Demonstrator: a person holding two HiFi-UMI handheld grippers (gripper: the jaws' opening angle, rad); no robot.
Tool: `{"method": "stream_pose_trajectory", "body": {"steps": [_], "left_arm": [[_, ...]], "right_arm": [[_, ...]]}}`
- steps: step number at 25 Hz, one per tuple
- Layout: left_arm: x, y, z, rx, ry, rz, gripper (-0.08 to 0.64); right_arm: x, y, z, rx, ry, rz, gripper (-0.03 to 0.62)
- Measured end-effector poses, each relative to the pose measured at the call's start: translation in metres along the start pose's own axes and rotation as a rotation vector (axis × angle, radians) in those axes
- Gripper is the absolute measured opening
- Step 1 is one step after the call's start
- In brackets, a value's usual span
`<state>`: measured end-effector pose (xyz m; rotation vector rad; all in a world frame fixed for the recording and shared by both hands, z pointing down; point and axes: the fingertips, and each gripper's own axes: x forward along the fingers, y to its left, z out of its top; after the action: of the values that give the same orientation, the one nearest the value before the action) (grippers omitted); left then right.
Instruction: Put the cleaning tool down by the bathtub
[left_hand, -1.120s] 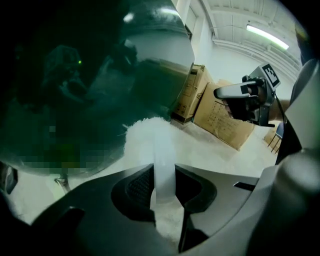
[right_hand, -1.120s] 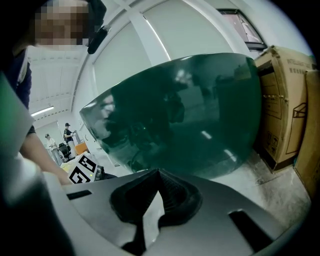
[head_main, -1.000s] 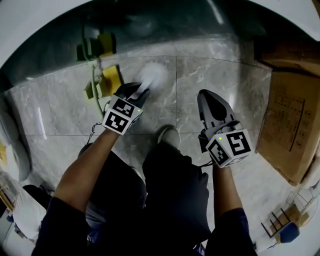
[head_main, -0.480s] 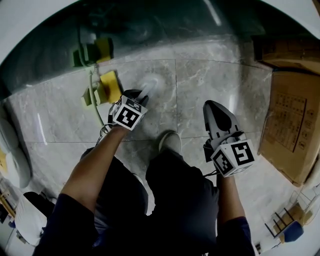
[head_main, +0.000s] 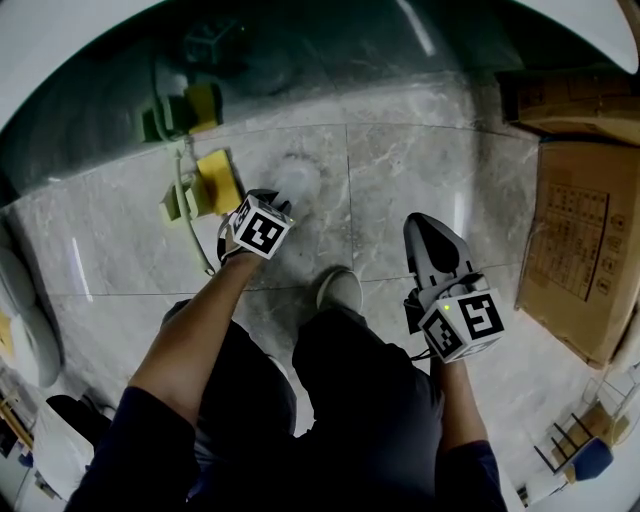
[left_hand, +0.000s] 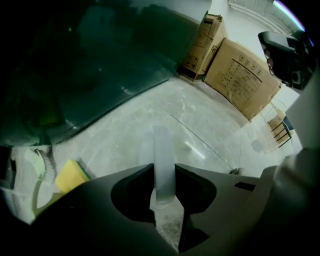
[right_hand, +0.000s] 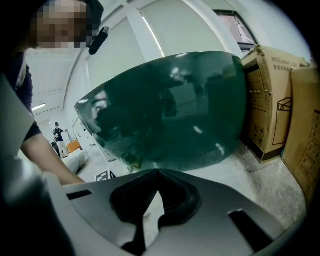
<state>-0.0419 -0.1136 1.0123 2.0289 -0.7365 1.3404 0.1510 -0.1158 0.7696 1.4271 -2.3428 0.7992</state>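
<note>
The left gripper (left_hand: 164, 172), fingers clenched on the flat, translucent white handle of the tool (left_hand: 162, 150), points its pale head down at the veined grey marble floor (head_main: 420, 170) beside the glossy dark-green bathtub (head_main: 330, 50). A yellow sponge (head_main: 217, 180) lies near. The right gripper (right_hand: 152, 192) has its fingers pressed together, empty, near cardboard boxes (head_main: 580, 250).

Left gripper (head_main: 278, 200) steeply downward with jaws clamped; right gripper (head_main: 427, 226) shallower, jaws together, empty.

Left gripper (head_main: 279, 203) and its cleaning tool (head_main: 297, 178) lower now, nearer the floor (head_main: 400, 190).
</note>
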Motion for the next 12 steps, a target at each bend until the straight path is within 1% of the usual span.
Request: {"method": "stream_pose_trajectory", "body": {"steps": [6, 12], "left_arm": [[0.0041, -0.0030, -0.0008, 0.008, 0.005, 0.011, 0.110], [0.0029, -0.0003, -0.0020, -0.004, -0.003, 0.025, 0.116]], "right_arm": [[-0.0058, 0.0025, -0.0003, -0.005, -0.007, -0.008, 0.005], [-0.0098, 0.0035, -0.0029, -0.004, -0.005, -0.010, 0.005]]}}
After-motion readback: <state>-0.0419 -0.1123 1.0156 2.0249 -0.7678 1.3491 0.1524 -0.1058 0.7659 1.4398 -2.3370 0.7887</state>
